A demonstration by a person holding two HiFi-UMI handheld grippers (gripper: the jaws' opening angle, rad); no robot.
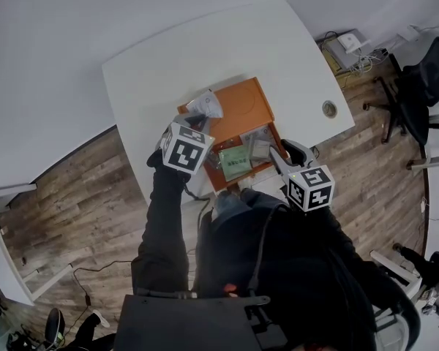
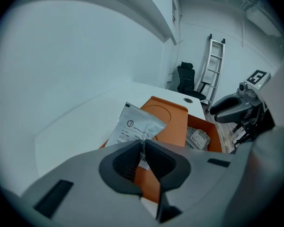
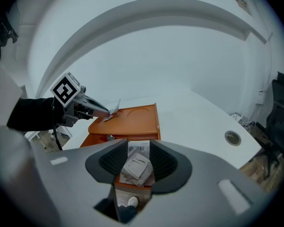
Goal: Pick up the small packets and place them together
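Observation:
A white printed packet (image 1: 205, 105) (image 2: 135, 126) stands in the air over the orange box's flat lid (image 1: 243, 102) (image 2: 166, 121), one corner pinched between the pads of my left gripper (image 1: 196, 117) (image 2: 143, 148), which is shut on it. The right gripper view shows that packet (image 3: 114, 108) at the left gripper's tip (image 3: 106, 113). Several more packets, one green (image 1: 235, 161) and others pale (image 1: 258, 148) (image 3: 136, 167), lie in the box's open compartment. My right gripper (image 1: 279, 156) (image 3: 138, 157) hovers open just above them at the box's near right corner, nothing gripped.
The orange box sits near the front edge of a white table (image 1: 168, 57). A round cable hole (image 1: 329, 109) (image 3: 233, 137) is in the table to the right. A black office chair (image 1: 417, 93) and a ladder (image 2: 215, 70) stand beyond on wood flooring.

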